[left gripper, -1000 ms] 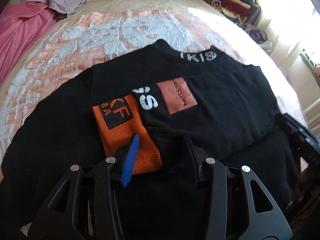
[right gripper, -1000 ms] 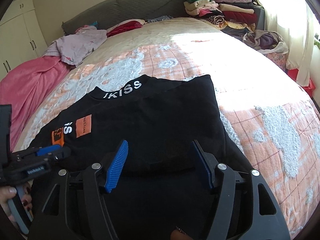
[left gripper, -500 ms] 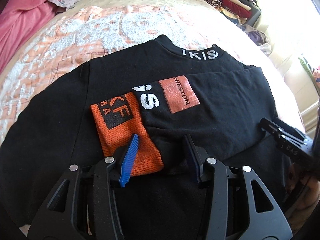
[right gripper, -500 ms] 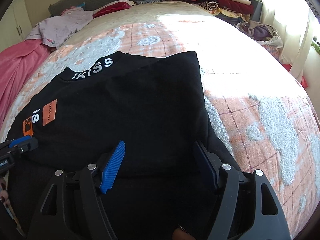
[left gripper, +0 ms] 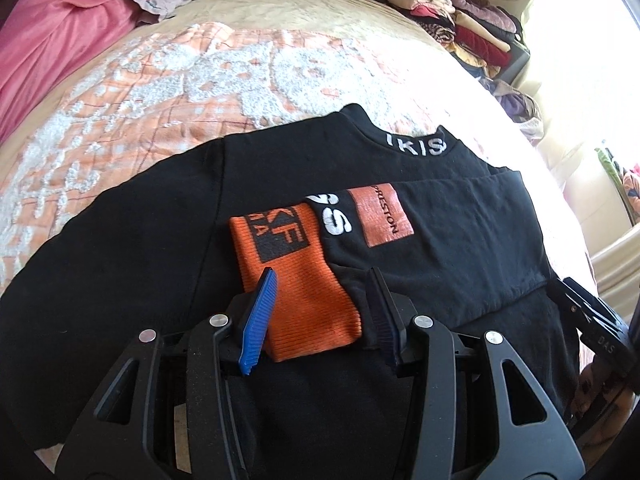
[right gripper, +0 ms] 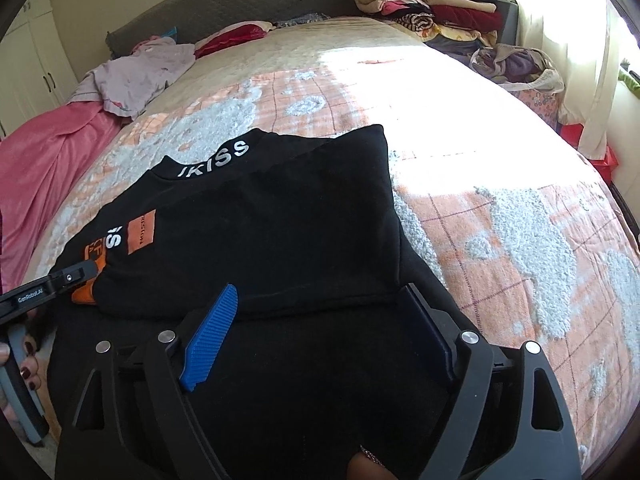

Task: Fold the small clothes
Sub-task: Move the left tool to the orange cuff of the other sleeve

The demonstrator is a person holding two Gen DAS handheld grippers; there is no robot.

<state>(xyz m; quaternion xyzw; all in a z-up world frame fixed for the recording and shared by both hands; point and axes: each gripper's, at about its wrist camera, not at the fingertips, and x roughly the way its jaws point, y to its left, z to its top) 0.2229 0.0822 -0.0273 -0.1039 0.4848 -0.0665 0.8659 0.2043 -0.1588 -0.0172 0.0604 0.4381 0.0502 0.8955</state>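
A black sweatshirt [left gripper: 120, 240] with a white-lettered collar [left gripper: 414, 146] lies flat on the bed; it also shows in the right wrist view [right gripper: 280, 220]. Its right sleeve is folded across the chest, ending in an orange cuff [left gripper: 296, 280]. My left gripper [left gripper: 320, 288] is open, its fingers straddling the cuff just above the cloth. My right gripper [right gripper: 320, 308] is open over the edge of the folded sleeve, holding nothing. The left gripper's tip [right gripper: 76, 274] shows at the cuff in the right wrist view.
The bed has an orange and white patterned blanket [right gripper: 500, 220]. A pink cover [left gripper: 48, 48] and a lilac garment [right gripper: 136, 76] lie at the far left. Stacks of folded clothes [right gripper: 432, 4] stand at the far right, with a bag of clothes [right gripper: 520, 68] beside them.
Both grippers have stayed open over the sweatshirt. The left gripper shifted slightly so the orange cuff sits more between its fingers. The right gripper moved a little along the sleeve edge.
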